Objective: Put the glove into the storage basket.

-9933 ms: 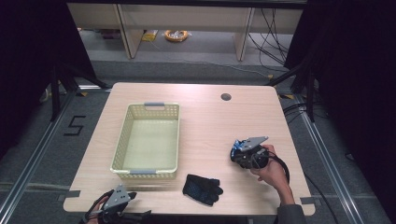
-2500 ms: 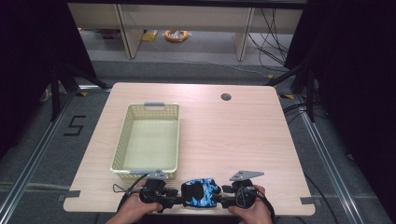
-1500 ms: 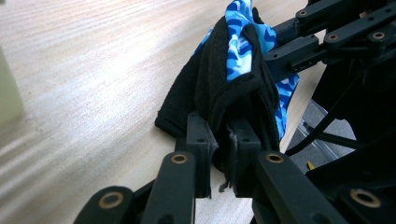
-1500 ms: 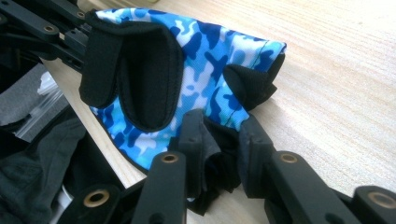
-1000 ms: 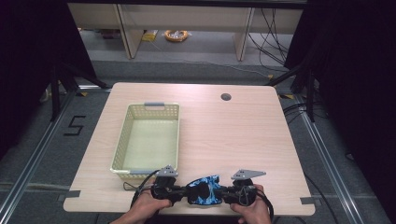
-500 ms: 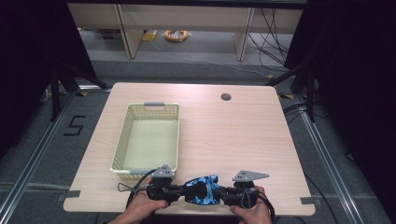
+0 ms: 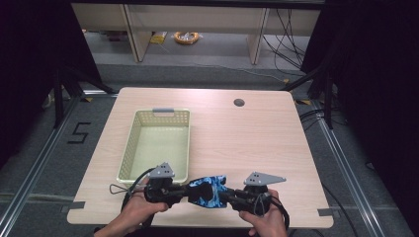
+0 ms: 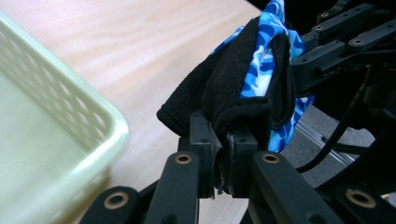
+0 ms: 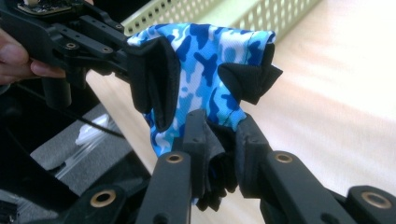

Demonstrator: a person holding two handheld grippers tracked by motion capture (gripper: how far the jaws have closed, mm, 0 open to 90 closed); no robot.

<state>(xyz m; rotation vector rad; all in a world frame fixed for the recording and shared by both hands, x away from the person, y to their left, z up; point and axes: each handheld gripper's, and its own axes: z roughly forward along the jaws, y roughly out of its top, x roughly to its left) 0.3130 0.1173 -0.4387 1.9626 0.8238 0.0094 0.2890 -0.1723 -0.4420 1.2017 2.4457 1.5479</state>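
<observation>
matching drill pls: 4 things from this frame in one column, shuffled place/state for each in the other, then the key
Things:
1. glove
2. basket
3. left gripper
4. round hole

Places or states:
A. pale green, nothing inside, left half of the table
B. blue camouflage and black, held between both grippers at the near edge
C. dark, in the table top at the far right
D. jaws shut on the glove's black edge, just in front of the basket

Pairs: 1-B, 2-A, 3-D, 4-C
</observation>
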